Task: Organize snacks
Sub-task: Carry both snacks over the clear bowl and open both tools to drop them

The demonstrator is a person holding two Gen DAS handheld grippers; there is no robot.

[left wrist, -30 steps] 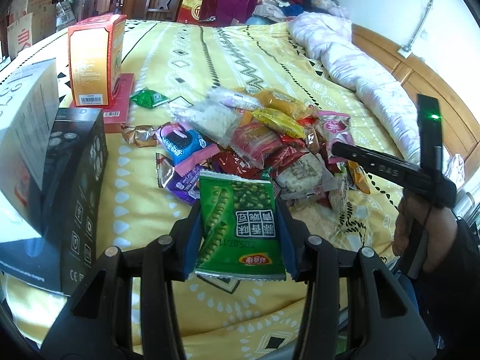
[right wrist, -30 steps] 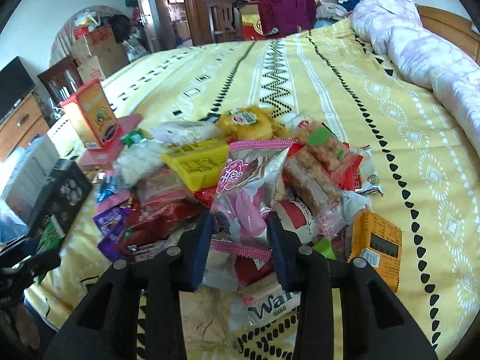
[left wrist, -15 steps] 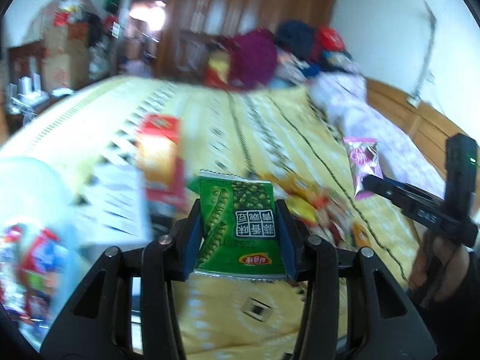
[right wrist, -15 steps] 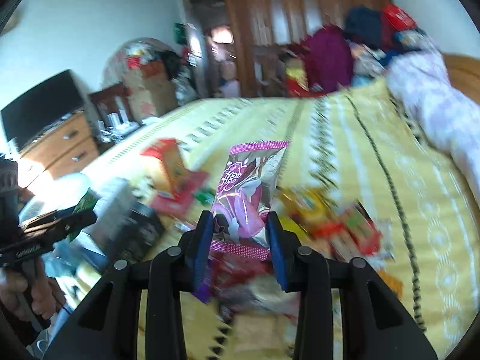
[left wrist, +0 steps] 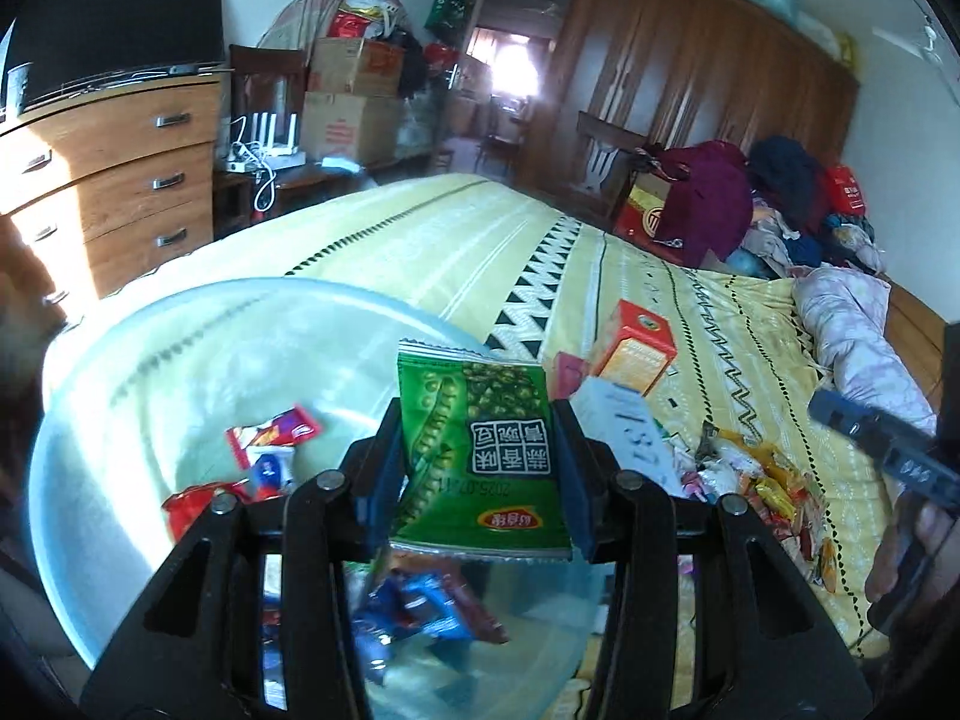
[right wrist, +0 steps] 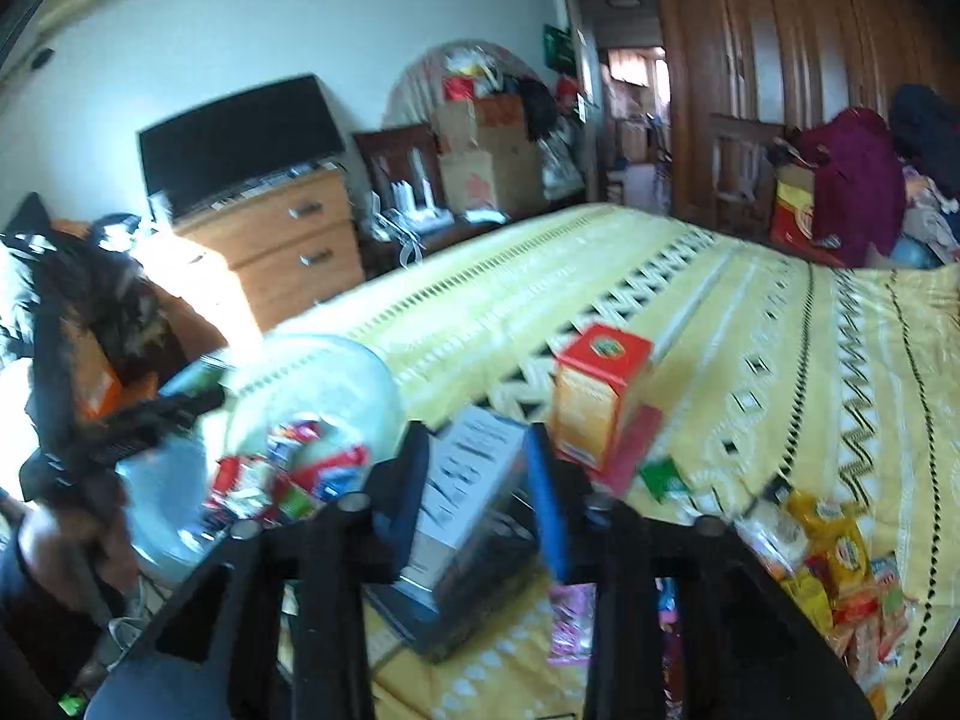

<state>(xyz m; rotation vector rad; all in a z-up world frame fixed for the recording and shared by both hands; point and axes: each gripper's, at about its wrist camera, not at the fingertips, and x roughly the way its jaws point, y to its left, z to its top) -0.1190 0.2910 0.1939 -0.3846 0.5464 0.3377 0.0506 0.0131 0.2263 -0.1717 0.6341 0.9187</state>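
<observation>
My left gripper is shut on a green pea snack packet and holds it above a clear plastic bowl with several snack packets inside. My right gripper is open and empty. A pink snack packet shows below it, between the gripper's arms, over the bedspread. The bowl sits to the left in the right wrist view, with my left gripper over it. The snack pile lies on the bed to the right; it also shows in the right wrist view.
An orange box stands on a red box on the yellow bedspread. White and black boxes lie by the bowl. A wooden dresser with a TV stands left of the bed. Clothes pile up at the far end.
Both grippers swung left from the snack pile toward the bowl. The left still grips the green packet. The right has opened and the pink packet has left its fingers.
</observation>
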